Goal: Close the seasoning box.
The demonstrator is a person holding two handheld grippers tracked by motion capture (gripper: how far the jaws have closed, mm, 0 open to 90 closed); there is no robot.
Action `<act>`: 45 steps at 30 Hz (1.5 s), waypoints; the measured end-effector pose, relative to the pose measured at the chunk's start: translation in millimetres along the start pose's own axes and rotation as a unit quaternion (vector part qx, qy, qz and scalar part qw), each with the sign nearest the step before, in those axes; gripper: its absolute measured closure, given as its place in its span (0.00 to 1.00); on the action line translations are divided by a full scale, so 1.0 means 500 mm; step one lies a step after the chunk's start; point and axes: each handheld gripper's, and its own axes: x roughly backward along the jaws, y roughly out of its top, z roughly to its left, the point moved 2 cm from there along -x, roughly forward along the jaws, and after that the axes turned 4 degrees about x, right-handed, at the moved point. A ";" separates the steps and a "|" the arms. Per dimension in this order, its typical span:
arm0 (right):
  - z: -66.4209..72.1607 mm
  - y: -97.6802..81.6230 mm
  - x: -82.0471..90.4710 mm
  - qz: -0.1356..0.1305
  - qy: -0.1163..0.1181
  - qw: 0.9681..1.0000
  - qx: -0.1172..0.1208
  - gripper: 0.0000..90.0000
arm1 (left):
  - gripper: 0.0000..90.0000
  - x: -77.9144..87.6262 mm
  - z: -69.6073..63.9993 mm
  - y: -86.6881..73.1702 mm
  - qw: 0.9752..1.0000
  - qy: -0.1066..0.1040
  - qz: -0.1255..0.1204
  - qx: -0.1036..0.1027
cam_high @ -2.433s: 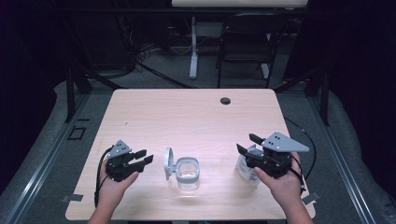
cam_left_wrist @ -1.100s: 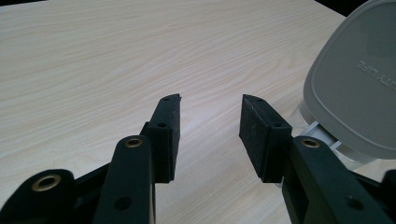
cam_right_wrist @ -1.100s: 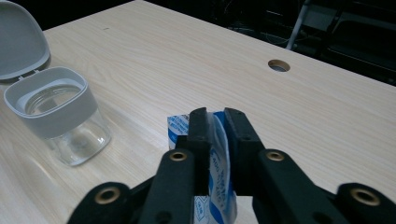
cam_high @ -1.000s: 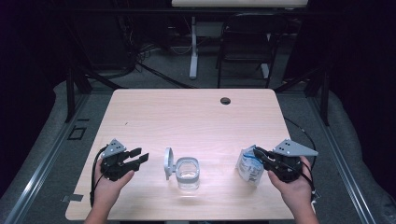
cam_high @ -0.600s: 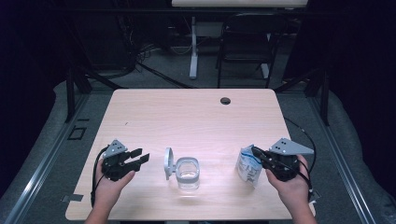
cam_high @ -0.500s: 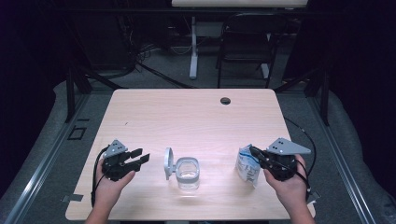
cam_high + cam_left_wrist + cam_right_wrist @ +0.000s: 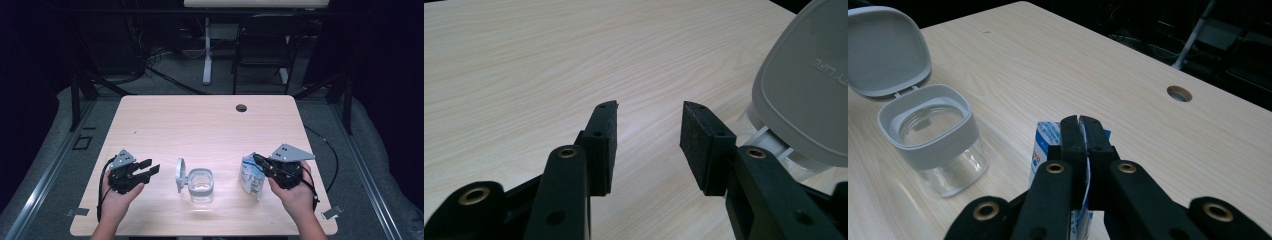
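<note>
Since the earliest picture the right claw (image 7: 257, 161) has carried the packet (image 7: 250, 176) leftward across the tabletop (image 7: 210, 125), nearer the jar (image 7: 201, 185), while the left claw (image 7: 148, 169) has drifted slightly toward the near edge and then stayed put. Within the last second the right claw's jaws have been closing, and in the right gripper view they are pinched tight on the packet's thin top edge, the sheet squeezed flat between the black pads. The packet is a soft, crinkled pouch, white with blue print, hanging below the claw just right of the jar in the high view.

The left claw stands open with nothing between its jaws; its matte, slightly grainy black fingers (image 7: 696, 137) hover over bare wood close to the jar's lid (image 7: 806, 85).

The jar is clear glass, squarish with rounded corners, with a pale grey collar around its mouth. Its smooth grey lid is hinged open and stands upright on the jar's left side. The tabletop is pale wood-grain laminate with a small round hole (image 7: 241, 107) near its far edge.
</note>
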 end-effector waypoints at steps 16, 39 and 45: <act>-0.001 -0.010 -0.002 -0.013 0.039 0.999 0.008 0.98 | 0.66 -0.002 0.003 -0.004 1.000 0.001 0.003 0.004; 0.015 -0.071 -0.018 -0.020 0.023 0.999 -0.023 0.56 | 0.65 0.000 0.007 -0.005 1.000 0.003 0.000 0.007; 0.021 -0.092 -0.027 -0.019 0.016 0.999 -0.024 0.53 | 0.65 0.000 0.007 -0.004 1.000 0.004 0.000 0.006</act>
